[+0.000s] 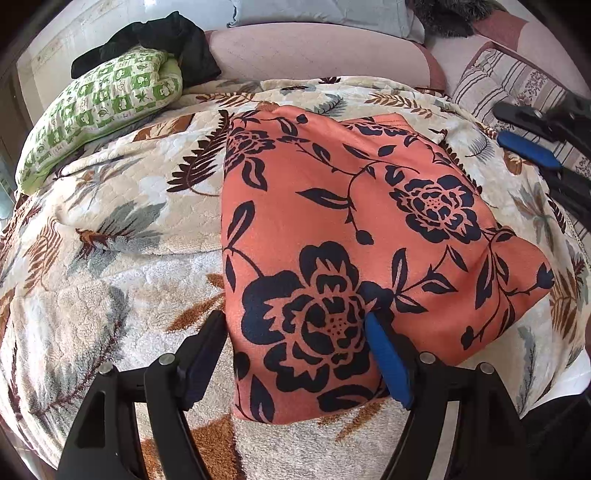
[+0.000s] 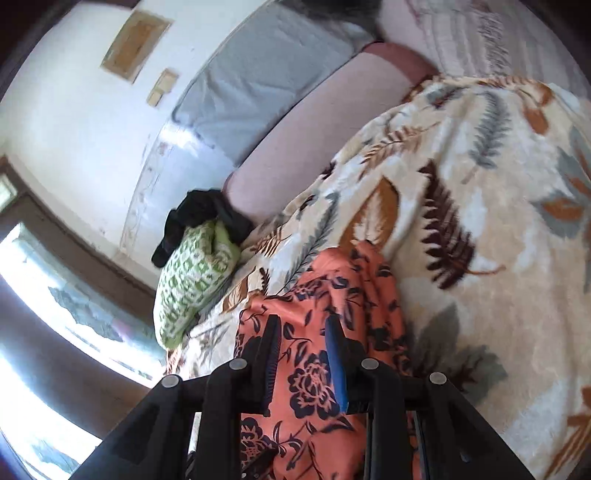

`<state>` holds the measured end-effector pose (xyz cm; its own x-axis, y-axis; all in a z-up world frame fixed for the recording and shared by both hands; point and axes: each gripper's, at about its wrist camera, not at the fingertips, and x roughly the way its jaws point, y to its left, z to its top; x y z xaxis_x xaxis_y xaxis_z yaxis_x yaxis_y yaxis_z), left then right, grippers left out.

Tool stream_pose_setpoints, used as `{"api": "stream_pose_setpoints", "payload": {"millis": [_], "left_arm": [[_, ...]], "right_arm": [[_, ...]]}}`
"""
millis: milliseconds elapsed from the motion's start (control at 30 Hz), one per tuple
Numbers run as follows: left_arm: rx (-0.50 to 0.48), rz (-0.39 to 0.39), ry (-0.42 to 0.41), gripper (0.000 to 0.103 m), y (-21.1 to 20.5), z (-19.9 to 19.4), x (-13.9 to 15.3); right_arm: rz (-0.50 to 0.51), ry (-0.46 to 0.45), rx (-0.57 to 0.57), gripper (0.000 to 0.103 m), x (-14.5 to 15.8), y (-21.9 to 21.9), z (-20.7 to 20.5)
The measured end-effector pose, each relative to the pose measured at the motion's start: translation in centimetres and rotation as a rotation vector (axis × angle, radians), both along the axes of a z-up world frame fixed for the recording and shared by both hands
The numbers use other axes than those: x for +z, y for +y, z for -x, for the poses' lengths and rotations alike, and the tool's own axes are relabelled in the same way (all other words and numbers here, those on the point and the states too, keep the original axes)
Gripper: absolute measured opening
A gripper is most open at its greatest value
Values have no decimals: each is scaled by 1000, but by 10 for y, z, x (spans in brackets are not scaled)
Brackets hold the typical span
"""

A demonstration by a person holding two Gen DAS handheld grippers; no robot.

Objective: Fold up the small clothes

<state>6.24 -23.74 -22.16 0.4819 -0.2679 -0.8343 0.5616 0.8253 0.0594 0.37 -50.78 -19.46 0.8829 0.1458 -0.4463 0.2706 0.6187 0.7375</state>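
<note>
My right gripper [image 2: 301,354] stands narrowly parted over the orange floral garment [image 2: 314,387] (rumpled), which lies on the leaf-print blanket [image 2: 480,184] near a green-checked bundle [image 2: 192,280].

Clothes and bedding, counted

One orange floral garment [image 1: 369,236], one green patterned bundle [image 1: 99,107], one black garment [image 1: 173,40], one leaf-print blanket [image 1: 110,229], two claws.

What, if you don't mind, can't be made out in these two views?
- Orange garment: its type; folded in the left view, bunched and blurred in the right.
- Black cloth: shape unclear, partly behind the green bundle.
- Right gripper: whether its pads pinch the garment; fabric fills the gap.
- Grey furry thing: cut off by the top edge.
</note>
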Motion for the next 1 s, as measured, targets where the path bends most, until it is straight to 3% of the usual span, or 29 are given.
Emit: {"api": "stream_pose_setpoints", "payload": {"millis": [67,167,267,333,433,600,767,900,1000], "left_arm": [[-7,-11,-19,78,-1,1,-1],[-6,-19,-34,79,-2,3,-1],[-5,-29,-44,81,-3,3,-1],[-5,-32,-45,82,-3,3,-2],[-8,-39,-52,82,-4,3,-2],[8,-34,-53,83,-3,4,-1],[22,-40,-65,83,-3,8,0],[28,-45,-66,83,-3,9,0],[28,-45,-64,83,-3,8,0]], "right_arm": [[61,16,54,27,8,6,-31],[-46,69,107,27,-11,-1,-72],[-127,192,96,28,-43,-5,-104],[-224,330,70,26,-81,-15,-115],[-339,283,58,22,-97,-27,-103],[-165,257,20,27,-60,-23,-69],[-112,185,91,27,-34,-8,-27],[-60,199,118,27,-29,3,-4],[-30,250,137,27,-41,11,13]]}}
